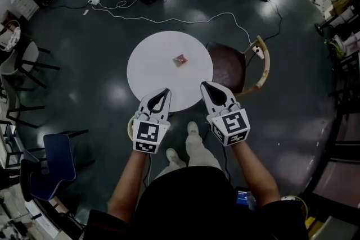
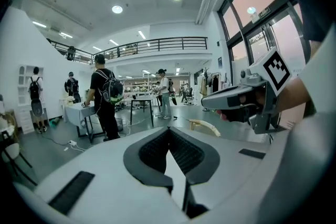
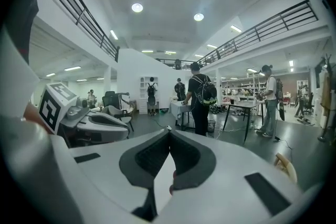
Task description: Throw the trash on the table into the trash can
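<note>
A small reddish piece of trash (image 1: 180,59) lies near the middle of the round white table (image 1: 152,73). My left gripper (image 1: 165,91) and right gripper (image 1: 205,85) are held side by side over the table's near edge, tips pointing toward the trash and well short of it. Both are shut with nothing between the jaws. In the left gripper view the shut left gripper (image 2: 169,129) points out over the table, and the right gripper (image 2: 237,99) shows beside it. The right gripper (image 3: 168,129) looks the same way in its own view. No trash can is plainly visible.
A brown chair with a curved wooden back (image 1: 232,66) stands against the table's right side. A blue chair (image 1: 57,161) sits at lower left, black chairs (image 1: 31,64) further left. Cables (image 1: 169,20) run across the dark floor beyond the table. People (image 2: 105,97) stand at far desks.
</note>
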Demonstrator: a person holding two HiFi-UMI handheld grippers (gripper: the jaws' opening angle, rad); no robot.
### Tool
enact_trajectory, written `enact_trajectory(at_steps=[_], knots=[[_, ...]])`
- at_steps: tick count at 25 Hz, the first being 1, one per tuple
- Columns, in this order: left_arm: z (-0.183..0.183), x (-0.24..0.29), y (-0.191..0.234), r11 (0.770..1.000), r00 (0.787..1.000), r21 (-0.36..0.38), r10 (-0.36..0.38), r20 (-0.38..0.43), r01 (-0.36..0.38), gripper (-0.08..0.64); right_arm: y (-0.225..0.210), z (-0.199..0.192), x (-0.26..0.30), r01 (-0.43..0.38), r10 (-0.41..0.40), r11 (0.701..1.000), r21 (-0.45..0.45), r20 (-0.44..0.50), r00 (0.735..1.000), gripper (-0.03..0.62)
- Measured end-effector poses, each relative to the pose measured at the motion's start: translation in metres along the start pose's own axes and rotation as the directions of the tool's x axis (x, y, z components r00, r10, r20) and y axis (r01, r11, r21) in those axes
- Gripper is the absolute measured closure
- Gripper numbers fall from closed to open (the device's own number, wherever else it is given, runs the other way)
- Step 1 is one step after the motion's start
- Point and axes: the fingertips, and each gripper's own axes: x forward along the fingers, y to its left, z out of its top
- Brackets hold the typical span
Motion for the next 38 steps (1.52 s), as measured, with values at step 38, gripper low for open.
enact_trajectory(at_steps=[38], knots=[[-0.174, 0.289, 0.051, 1.0, 0.959, 0.007, -0.016, -0.282, 0.018, 0.454, -0.153, -0.173, 0.167, -0.033, 0.068, 0.979, 0.203, -0.164, 0.984, 0.574]])
